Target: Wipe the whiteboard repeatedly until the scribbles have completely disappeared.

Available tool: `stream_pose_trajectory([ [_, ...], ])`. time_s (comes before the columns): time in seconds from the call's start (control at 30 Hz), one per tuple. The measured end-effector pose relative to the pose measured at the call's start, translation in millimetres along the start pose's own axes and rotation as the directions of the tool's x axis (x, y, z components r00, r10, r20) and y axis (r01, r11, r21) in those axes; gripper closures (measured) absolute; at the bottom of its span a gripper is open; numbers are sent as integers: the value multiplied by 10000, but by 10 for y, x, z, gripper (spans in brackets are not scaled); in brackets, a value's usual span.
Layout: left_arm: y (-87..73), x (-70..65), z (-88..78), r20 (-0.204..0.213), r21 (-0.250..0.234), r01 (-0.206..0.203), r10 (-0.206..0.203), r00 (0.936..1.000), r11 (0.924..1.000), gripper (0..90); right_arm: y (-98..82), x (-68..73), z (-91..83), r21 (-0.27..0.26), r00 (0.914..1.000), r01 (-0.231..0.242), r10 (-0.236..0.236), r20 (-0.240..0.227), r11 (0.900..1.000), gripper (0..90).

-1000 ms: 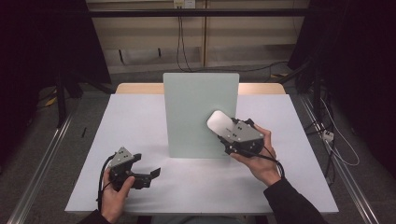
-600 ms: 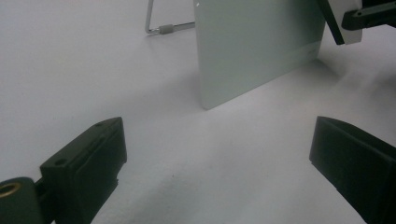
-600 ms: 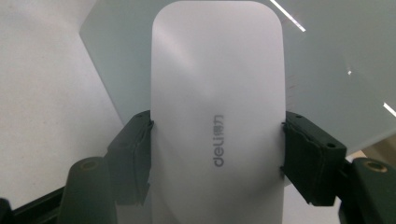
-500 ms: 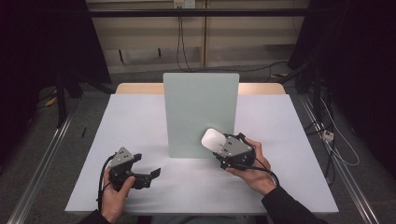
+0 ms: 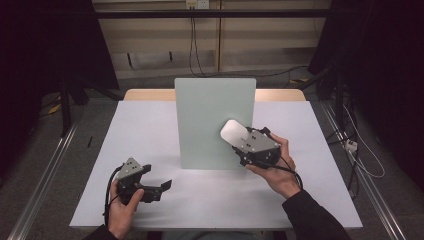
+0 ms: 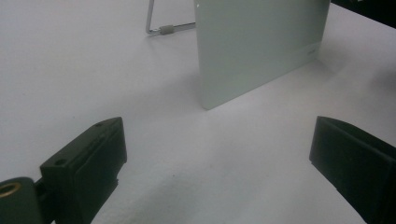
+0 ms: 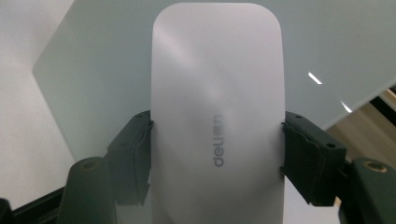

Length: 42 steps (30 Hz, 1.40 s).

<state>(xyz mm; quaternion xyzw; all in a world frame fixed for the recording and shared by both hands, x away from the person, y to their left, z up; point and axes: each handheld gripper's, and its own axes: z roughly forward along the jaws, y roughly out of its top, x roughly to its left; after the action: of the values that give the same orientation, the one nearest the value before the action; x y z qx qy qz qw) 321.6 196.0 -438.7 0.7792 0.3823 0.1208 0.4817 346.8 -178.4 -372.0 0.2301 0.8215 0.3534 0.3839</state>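
The right gripper [image 5: 239,141], a black two-jaw tool with a grey plate on top, is clamped on a flat, white, rounded-rectangle eraser-like block [image 5: 234,132] of smooth plastic; in the right gripper view the two black jaws press on the long sides of that white block [image 7: 217,116], which carries a grey "deli" mark near its lower half. The block is held in the air in front of the right half of a pale green upright rectangular board [image 5: 215,120], well above the table; whether the block touches the board's face cannot be told. The board stands near the middle of the white-covered table [image 5: 150,130], its lower edge resting on the cover, and in the left gripper view a thin metal wire stand [image 6: 161,25] shows behind the board [image 6: 257,44]. The left gripper [image 5: 155,187] lies low over the near left part of the table, held in the person's left hand [image 5: 122,207], its jaws spread wide apart with nothing between them. The right hand [image 5: 277,170] grips its tool from below, a black cable looping at the wrist.
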Motion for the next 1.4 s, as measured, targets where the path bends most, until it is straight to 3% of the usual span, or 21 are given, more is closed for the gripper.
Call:
stream_pose_trajectory([
  [0.1, 1, -1, 0, -22, 27, -19, 19, 10000, 10000, 40, 42, -50, -10, -185, 9997, -119, 123, 189, 9998, 315],
  [0.2, 1, -1, 0, -31, 17, 1, -1, 10000, 10000, 40, 36, -12, 4, -173, 9997, -14, 18, 228, 9998, 315],
  [0.4, 0, -6, 3, -21, 18, 17, -17, 10000, 10000, 40, -78, 199, 86, 71, 9993, 118, -115, -355, 9999, 316],
  [0.6, 1, -7, 4, 1, 7, -25, 25, 10000, 10000, 40, -216, 403, 167, 482, 9932, 333, -276, -1133, 9983, 316],
  [0.93, -2, -3, 3, -12, 43, 31, -31, 10000, 10000, 40, -306, 536, 230, 779, 9832, 514, -368, -1789, 9956, 316],
  [1.07, -2, -2, -4, -19, -5, 13, -13, 10000, 10000, 40, -303, 472, 184, 726, 9879, 503, -389, -1500, 9961, 316],
  [1.27, 0, -6, 5, -5, 24, -37, 37, 10000, 10000, 40, -295, 208, 17, 514, 9980, -79, 111, -621, 9986, 316],
  [1.4, -1, -8, 8, -9, 34, -18, 18, 10000, 10000, 40, -254, 61, -60, 321, 9994, -325, 329, -93, 9990, 315],
])
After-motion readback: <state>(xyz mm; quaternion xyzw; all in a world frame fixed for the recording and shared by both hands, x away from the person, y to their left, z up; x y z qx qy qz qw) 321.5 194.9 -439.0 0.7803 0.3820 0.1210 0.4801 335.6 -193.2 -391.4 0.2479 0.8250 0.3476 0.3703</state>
